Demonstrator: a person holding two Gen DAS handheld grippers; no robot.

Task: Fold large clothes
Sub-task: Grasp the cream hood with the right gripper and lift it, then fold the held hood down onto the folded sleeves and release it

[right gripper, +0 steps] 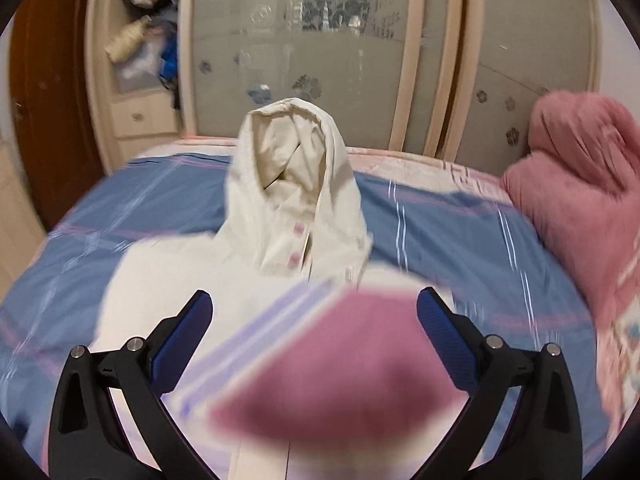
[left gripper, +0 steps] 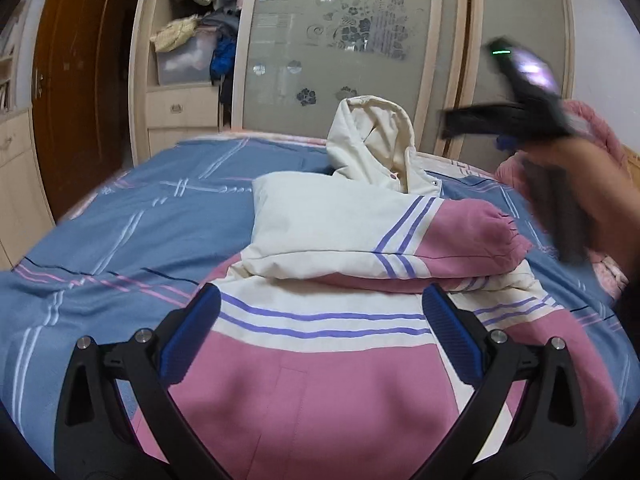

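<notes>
Presently both sets of jaws stand spread and grip nothing. Between the left gripper (left gripper: 320,332) jaws lies the jacket (left gripper: 320,392) body, flat on the bed (left gripper: 120,232); just beyond them a sleeve (left gripper: 400,236) lies crosswise, the hood (left gripper: 372,140) farthest. The right gripper (right gripper: 314,340) hovers blurred over that sleeve. Judgement: sleeves folded in; next, grasp the hem and fold toward the hood.

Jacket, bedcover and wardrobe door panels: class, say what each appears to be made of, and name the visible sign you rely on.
Jacket: probably padded woven fabric, matte; it sits puffy with soft rounded folds.
Bedcover: likely cotton-type cloth, matte, with printed stripes and shallow creases.
Wardrobe door panels: apparently frosted glass or acrylic, semi-gloss, with a floral pattern and small glints.
</notes>
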